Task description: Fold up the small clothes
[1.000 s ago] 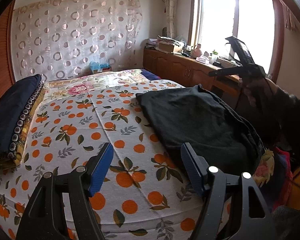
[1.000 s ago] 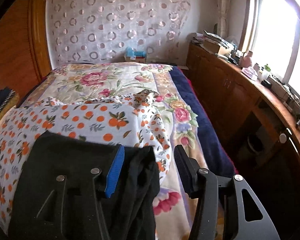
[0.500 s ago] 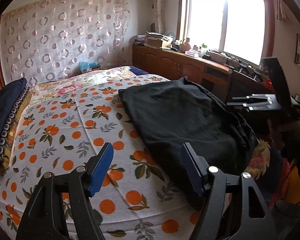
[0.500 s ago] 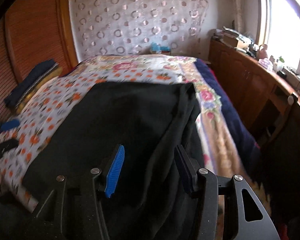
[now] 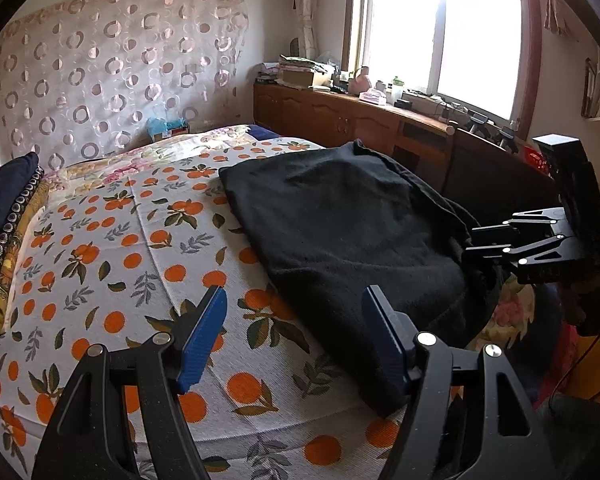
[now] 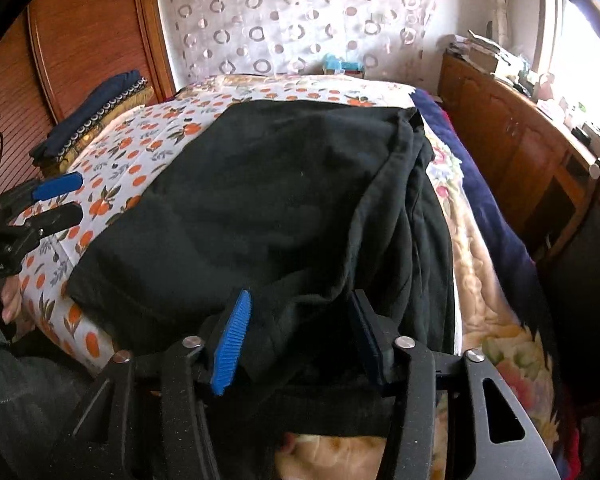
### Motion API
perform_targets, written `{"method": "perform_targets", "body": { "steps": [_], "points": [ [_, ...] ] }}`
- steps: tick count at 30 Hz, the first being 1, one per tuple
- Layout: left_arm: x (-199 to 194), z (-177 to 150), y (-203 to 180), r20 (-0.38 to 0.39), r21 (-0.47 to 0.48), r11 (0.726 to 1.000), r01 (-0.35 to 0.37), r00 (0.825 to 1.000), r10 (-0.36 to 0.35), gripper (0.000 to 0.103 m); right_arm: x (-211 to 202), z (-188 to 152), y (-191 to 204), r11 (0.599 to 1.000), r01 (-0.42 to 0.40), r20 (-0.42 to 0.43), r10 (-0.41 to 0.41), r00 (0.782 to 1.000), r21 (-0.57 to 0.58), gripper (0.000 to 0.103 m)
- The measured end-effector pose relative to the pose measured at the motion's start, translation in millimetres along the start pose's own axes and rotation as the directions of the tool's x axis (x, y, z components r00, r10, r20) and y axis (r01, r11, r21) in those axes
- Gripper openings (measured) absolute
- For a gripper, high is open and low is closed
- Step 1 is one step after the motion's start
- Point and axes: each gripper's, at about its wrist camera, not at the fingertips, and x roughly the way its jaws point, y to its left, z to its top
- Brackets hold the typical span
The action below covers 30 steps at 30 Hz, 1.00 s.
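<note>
A black garment [image 5: 340,232] lies spread on the right half of the bed, over an orange-print sheet [image 5: 112,248]; it also shows in the right wrist view [image 6: 260,208]. My left gripper [image 5: 292,336] is open and empty, above the sheet by the garment's near left edge. My right gripper [image 6: 300,340] is open, its jaws either side of the garment's bunched near corner, which hangs over the bed edge. The right gripper shows in the left wrist view [image 5: 540,240] at the far right, and the left gripper shows in the right wrist view [image 6: 56,200] at the far left.
A stack of folded dark blue and patterned clothes [image 5: 4,216] sits at the bed's left side. A wooden cabinet [image 5: 360,124] with clutter runs under the window on the right. A blue tissue box [image 5: 166,128] stands at the bed's head. A wooden wardrobe [image 6: 88,40] stands at the left.
The right gripper has come down from high above the bed to the garment's near right corner. The left gripper has swung right towards the garment. The garment now lies flatter.
</note>
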Motion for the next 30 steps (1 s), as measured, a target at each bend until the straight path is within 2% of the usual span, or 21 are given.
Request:
{"method": "perform_targets", "body": {
  "steps": [1,2,4,5,8,13,18,24,30],
  "points": [
    [0,0,-1,-0.001,0.000,1.000,0.001,1.000,-0.001,0.071,-1,0,-2,1.000,-0.011,-0.003,0.011,1.000,0.001,0.037],
    [0,0,-1,-0.002,0.000,1.000,0.001,1.000,-0.001,0.071,0,-1,0,1.000,-0.019,-0.008,0.019,1.000,-0.002,0.022],
    [1,0,-2,-0.005,0.002,1.000,0.002,1.000,-0.002,0.071,-3,-3,-1,0.999,-0.041,-0.016,0.041,0.999,-0.012,0.009],
    [1,-1,-2,-0.008,0.003,1.000,0.002,1.000,-0.002,0.071,-7,-5,-2,0.999,-0.045,-0.016,0.045,0.999,-0.019,0.006],
    [3,-2,-3,-0.017,0.006,1.000,0.004,1.000,-0.004,0.071,-24,-6,-9,0.999,-0.037,0.002,0.037,0.999,-0.028,0.005],
    [7,-2,-7,-0.027,0.011,1.000,0.013,1.000,-0.013,0.071,-49,-7,-19,0.999,0.023,0.030,-0.022,0.999,-0.030,0.004],
    [7,-3,-12,-0.039,0.031,0.999,0.012,0.999,-0.011,0.071,-55,-8,-23,0.991,0.105,-0.016,-0.106,0.994,-0.082,0.003],
    [8,-5,-13,-0.041,0.026,1.000,0.013,0.999,-0.012,0.071,-45,-13,-30,0.991,0.098,-0.104,-0.107,0.989,-0.086,0.003],
    [12,-6,-15,-0.057,0.028,0.999,0.024,0.998,-0.022,0.071,-52,-6,-27,0.992,0.107,-0.049,-0.110,0.993,-0.063,0.003]
  ]
}}
